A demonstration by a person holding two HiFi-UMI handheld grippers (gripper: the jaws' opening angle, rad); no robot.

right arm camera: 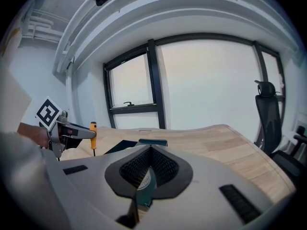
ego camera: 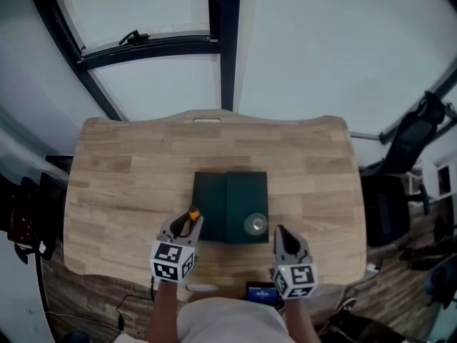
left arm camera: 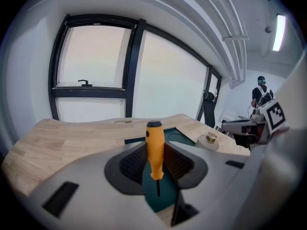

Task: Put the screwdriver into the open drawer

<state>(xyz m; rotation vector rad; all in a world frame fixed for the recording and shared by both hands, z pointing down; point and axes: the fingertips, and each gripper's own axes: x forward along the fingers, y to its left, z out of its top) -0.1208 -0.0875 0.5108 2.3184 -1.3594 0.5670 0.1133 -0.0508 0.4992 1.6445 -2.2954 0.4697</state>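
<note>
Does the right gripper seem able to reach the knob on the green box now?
Probably yes: the right gripper hangs close beside the knob on the green box, with nothing between them.

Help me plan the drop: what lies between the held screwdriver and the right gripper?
The head view shows the near end of the dark green box, a round pale knob on it, between the screwdriver and the right gripper.
</note>
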